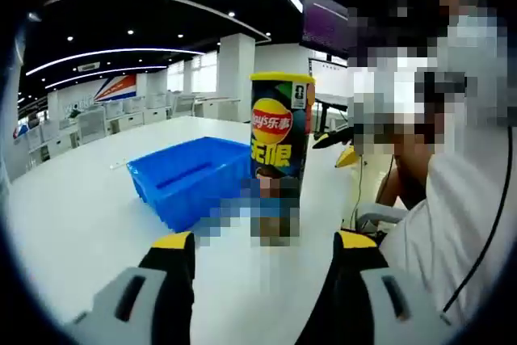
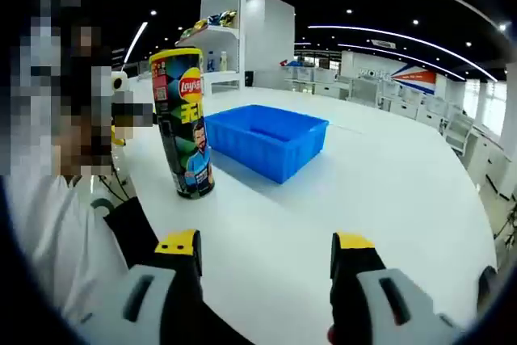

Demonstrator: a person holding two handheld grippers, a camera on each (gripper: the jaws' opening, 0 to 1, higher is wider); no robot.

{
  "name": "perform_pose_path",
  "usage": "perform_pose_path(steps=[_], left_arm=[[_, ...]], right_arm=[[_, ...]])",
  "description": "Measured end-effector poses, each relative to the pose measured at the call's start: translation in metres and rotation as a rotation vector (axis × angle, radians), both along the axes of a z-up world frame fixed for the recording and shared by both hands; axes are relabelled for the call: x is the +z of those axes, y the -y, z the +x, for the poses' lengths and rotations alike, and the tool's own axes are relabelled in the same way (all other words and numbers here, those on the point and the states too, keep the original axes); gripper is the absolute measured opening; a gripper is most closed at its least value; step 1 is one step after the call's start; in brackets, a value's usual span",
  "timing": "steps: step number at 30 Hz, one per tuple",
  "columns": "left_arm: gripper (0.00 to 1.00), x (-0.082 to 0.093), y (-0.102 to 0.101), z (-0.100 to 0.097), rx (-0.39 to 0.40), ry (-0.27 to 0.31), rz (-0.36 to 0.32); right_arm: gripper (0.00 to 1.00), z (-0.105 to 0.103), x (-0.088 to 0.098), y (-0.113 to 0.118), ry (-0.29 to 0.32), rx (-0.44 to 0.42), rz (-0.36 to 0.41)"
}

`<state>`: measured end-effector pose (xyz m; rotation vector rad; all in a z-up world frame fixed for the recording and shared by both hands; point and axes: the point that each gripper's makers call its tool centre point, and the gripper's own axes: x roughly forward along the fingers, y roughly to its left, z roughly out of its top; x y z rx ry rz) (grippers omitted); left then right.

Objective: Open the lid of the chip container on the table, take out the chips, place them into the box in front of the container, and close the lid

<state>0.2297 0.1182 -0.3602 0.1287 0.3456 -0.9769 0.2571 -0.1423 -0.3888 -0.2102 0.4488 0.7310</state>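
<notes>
On the white bench [image 1: 73,208], the chip container [image 1: 280,147] stands upright with its yellow lid [image 1: 281,77] seated on top. Just beside it sits the blue box [image 1: 190,177], open-topped, its interior bare as far as can be seen. In the right gripper view the chip container [image 2: 185,123] stands to the left of the blue box [image 2: 266,138], the two close together; contact cannot be confirmed. The left gripper [image 1: 265,241] has its yellow-tipped fingers [image 1: 174,241] spread wide, holding nothing, short of the container. The right gripper [image 2: 266,244] likewise has its fingers [image 2: 179,243] wide apart and unloaded, over bare bench [image 2: 388,175]. A person in a white sleeve [image 2: 48,232] stands at the bench edge beside the container.
</notes>
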Motion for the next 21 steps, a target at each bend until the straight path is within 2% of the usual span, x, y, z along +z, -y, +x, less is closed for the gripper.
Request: perform_pose_path(steps=[21], left_arm=[[0.73, -0.0020, -0.0037, -0.0008, -0.006, 0.000, 0.006]], right_arm=[[0.62, 0.0001, 0.0006, 0.0017, -0.003, -0.006, -0.004]])
